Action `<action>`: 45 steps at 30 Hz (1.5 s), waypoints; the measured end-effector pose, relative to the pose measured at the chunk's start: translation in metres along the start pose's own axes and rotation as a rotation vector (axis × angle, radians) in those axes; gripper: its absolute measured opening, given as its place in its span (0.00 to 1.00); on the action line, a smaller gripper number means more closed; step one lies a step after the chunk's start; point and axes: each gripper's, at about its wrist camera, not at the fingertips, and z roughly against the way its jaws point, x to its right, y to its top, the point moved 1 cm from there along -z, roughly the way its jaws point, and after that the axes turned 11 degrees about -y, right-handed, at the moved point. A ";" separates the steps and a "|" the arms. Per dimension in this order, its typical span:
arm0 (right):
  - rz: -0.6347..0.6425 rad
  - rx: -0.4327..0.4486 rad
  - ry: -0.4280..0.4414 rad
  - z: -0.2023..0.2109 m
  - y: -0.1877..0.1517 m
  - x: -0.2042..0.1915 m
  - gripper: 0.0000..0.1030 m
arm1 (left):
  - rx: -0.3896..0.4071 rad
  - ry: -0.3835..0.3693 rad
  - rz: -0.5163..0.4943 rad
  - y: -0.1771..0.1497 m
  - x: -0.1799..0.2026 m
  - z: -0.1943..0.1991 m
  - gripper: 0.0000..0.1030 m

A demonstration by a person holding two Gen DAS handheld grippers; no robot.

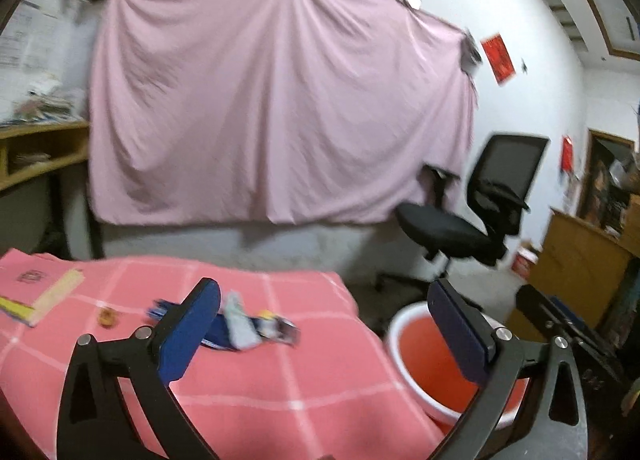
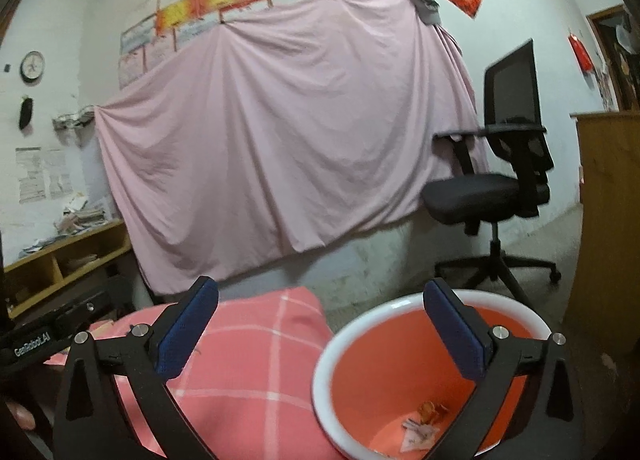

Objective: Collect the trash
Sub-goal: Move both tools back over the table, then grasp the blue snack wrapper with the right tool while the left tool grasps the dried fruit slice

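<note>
The trash is lying in two places. Some wrappers (image 1: pixel 244 324), blue & white, are resting on the pink checked cloth (image 1: pixel 280 380) covering the counter, just behind the left finger of the left gripper (image 1: pixel 324 324); the view is blurred there, so I cannot tell exactly what they are. A small orange piece (image 1: pixel 106 317) is sitting on the cloth to the left of them, apart. Other scraps (image 2: pixel 424 422) are lying at the bottom of the orange bin (image 2: pixel 348 340) w/ white rim, which is standing on the floor just beside the counter edge.

The left gripper is hanging above the cloth, jaws released wide, nothing between them. The right gripper (image 2: pixel 320 324) is hanging over the bin & the counter edge, jaws also released & holding nothing.

Further back, a pink sheet (image 1: pixel 280 99) is hanging on the wall, and a black office chair (image 1: pixel 476 215) is standing to the right of it.
</note>
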 end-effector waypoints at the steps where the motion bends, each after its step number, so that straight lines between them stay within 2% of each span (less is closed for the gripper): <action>1: 0.005 0.017 0.009 0.002 0.001 -0.004 1.00 | 0.006 0.010 0.000 -0.001 -0.004 0.003 0.99; 10: 0.036 0.118 0.088 0.015 0.002 -0.038 1.00 | 0.066 0.117 0.010 -0.010 -0.048 0.040 0.99; 21: 0.109 0.139 0.166 0.015 -0.010 -0.093 1.00 | 0.120 0.215 -0.015 -0.015 -0.083 0.077 0.99; 26: 0.153 0.137 0.174 0.012 -0.015 -0.116 1.00 | 0.138 0.240 -0.026 -0.018 -0.103 0.091 0.99; 33: 0.231 0.177 0.195 0.008 -0.017 -0.147 1.00 | 0.165 0.275 -0.041 -0.018 -0.133 0.099 0.99; 39: 0.291 0.143 0.204 -0.010 -0.020 -0.170 1.00 | 0.154 0.272 -0.040 -0.011 -0.159 0.093 0.99; 43: 0.302 0.086 0.221 -0.031 -0.021 -0.182 1.00 | 0.152 0.284 -0.051 -0.007 -0.172 0.085 0.99; 45: 0.303 0.052 0.233 -0.041 -0.024 -0.186 0.94 | 0.156 0.285 -0.035 -0.005 -0.180 0.079 0.99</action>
